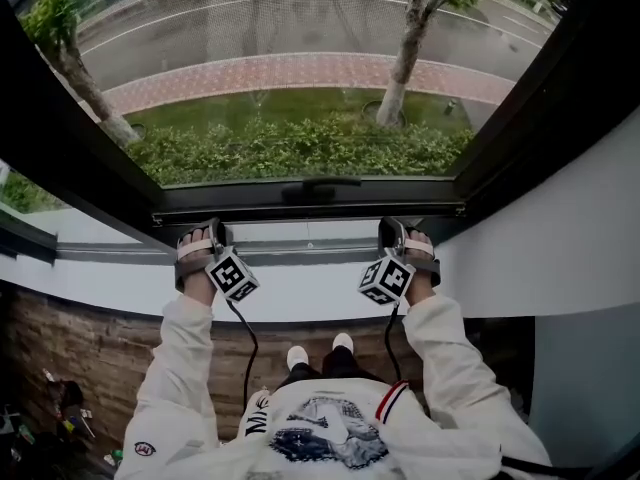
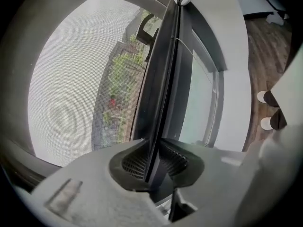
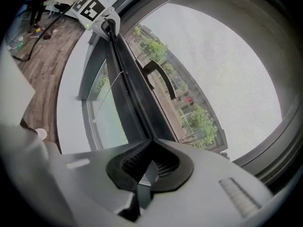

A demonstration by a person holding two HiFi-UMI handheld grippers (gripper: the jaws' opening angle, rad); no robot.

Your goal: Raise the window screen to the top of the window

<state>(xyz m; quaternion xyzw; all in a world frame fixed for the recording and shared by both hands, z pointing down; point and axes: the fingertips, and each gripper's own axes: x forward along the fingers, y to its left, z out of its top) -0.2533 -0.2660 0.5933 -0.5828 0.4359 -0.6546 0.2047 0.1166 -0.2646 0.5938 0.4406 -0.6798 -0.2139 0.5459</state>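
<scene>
The window screen's mesh point(image 1: 300, 28) fills the opening, and its dark bottom bar point(image 1: 300, 209) lies low, just above the white sill point(image 1: 300, 288). A black handle point(image 1: 318, 186) sits at the bar's middle. My left gripper point(image 1: 205, 236) holds the bar left of the handle, and my right gripper point(image 1: 395, 233) holds it on the other side. In the left gripper view the left gripper point(image 2: 152, 148) is shut on the bar's thin edge point(image 2: 163, 79). In the right gripper view the right gripper point(image 3: 150, 157) is likewise shut on the bar point(image 3: 130, 89).
Dark window frame sides slope in at left and right. A white wall point(image 1: 580, 228) stands at the right. Below the sill are a brick-like wall, a wooden floor, the person's feet point(image 1: 318, 353), trailing cables and clutter at the far left point(image 1: 50, 408).
</scene>
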